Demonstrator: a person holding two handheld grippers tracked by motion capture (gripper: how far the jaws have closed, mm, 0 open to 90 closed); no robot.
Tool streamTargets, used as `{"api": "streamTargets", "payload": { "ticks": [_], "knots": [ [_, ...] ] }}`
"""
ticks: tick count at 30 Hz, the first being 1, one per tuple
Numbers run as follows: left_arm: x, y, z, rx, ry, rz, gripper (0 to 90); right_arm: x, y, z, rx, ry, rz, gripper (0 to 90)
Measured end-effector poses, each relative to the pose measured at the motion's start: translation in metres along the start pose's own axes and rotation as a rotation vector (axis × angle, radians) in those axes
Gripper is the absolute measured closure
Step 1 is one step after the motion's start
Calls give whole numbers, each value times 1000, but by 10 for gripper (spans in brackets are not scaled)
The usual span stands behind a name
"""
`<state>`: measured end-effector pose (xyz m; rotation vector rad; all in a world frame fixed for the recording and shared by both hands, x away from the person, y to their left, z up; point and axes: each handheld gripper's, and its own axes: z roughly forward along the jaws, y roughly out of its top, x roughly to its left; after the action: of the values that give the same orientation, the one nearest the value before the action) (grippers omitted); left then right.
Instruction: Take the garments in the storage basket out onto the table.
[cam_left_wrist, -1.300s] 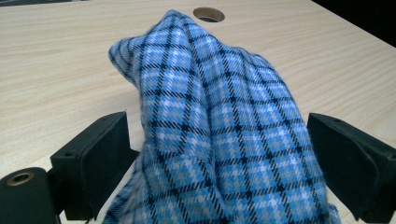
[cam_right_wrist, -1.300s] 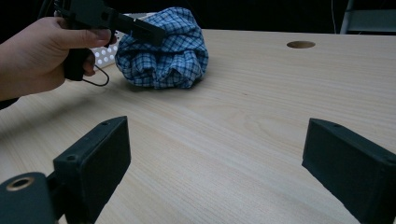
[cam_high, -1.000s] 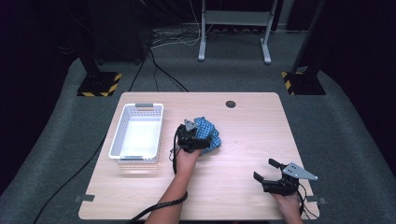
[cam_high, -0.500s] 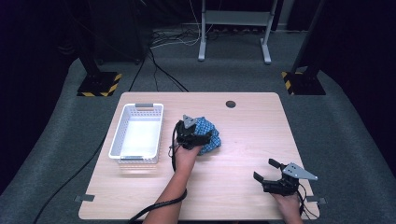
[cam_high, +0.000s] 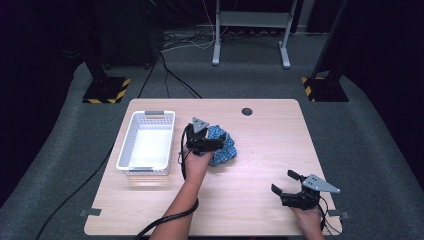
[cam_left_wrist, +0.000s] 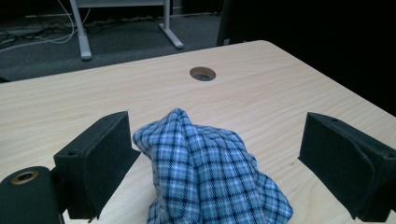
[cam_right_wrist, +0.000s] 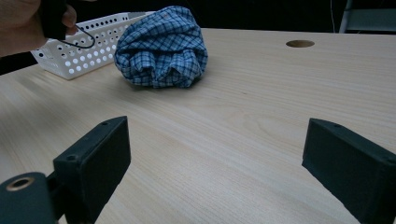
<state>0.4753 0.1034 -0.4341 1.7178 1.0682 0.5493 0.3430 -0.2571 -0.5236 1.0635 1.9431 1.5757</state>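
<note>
A crumpled blue checked cloth (cam_high: 223, 146) lies near the middle of the wooden table (cam_high: 260, 150). My left gripper (cam_high: 214, 143) is open and set around the cloth (cam_left_wrist: 210, 177), which bulges up between its two black jaws without being pinched. The cloth (cam_right_wrist: 162, 46) also sits far off in the right gripper view, beside the basket. My right gripper (cam_high: 289, 183) rests open near the table's front right corner, with only bare wood between its jaws.
A white perforated basket (cam_high: 127, 150) stands to the left of the cloth, empty inside. A round cable hole (cam_high: 247, 111) sits near the table's far edge. Black cables trail from both grippers. Stands and table legs occupy the floor beyond.
My left gripper has settled slightly lower and further over the cloth. The right gripper has stayed in place.
</note>
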Motion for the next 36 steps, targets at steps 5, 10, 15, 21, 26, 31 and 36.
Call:
{"api": "streamTargets", "payload": {
  "ticks": [5,10,15,21,26,31,36],
  "knots": [
    [-1,8,-8,-25,-2,12,89,0,0,0,-1,-1,0,68],
    [0,15,-19,-61,-2,22,91,0,0,0,-2,-1,1,68],
    [3,15,-26,-66,6,19,91,0,0,0,-2,-1,2,68],
    [12,13,-33,-64,24,14,92,0,0,0,-2,-2,2,68],
    [23,10,-44,-66,45,6,94,-1,0,0,0,-3,5,68],
    [33,8,-54,-74,61,-7,95,0,0,0,-1,-4,4,68],
    [43,6,-66,-76,83,-14,95,-1,0,0,-3,-3,7,67]
  ]
}}
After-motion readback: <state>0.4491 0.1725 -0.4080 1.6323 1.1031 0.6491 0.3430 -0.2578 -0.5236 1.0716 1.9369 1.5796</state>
